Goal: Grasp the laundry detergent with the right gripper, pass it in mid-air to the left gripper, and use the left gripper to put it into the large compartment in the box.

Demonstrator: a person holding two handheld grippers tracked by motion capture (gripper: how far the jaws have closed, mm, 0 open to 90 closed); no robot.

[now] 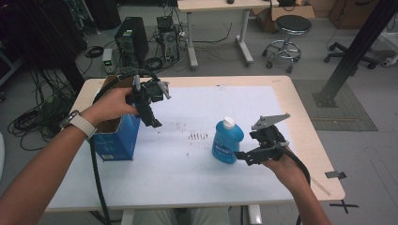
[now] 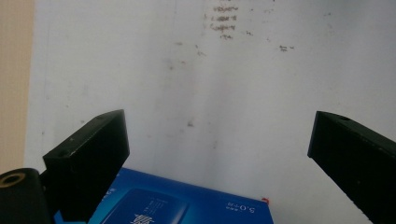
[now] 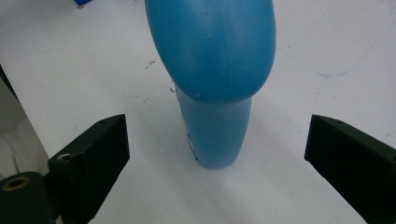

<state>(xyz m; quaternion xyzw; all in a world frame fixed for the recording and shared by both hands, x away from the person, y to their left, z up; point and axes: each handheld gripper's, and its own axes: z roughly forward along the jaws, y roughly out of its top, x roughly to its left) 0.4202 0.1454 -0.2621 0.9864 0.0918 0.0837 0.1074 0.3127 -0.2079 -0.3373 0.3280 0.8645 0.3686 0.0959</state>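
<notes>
On the table (image 1: pixel 187 164), high view: blue bottle (image 1: pixel 227 140) upright, well right of the open blue box (image 1: pixel 115 138); right gripper (image 1: pixel 244 157) just beside it, left gripper (image 1: pixel 152 119) over the box. Left gripper view: jaws wide apart, empty, box edge (image 2: pixel 187 205) below. Right gripper view: jaws apart, bottle (image 3: pixel 212 84) between them but untouched, so likely the reach step; next calls for advancing and closing.

Box (image 1: pixel 116 138) at table's (image 1: pixel 187 187) left, bottle (image 1: pixel 227 140) right of centre, well apart.

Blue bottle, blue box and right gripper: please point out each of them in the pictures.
Blue bottle (image 1: pixel 227 144): high view, on its labelled body below the white cap.
Blue box (image 1: pixel 116 139): high view, on its blue front wall.
Right gripper (image 1: pixel 241 157): high view, midway between its open fingertips beside the bottle.
</notes>
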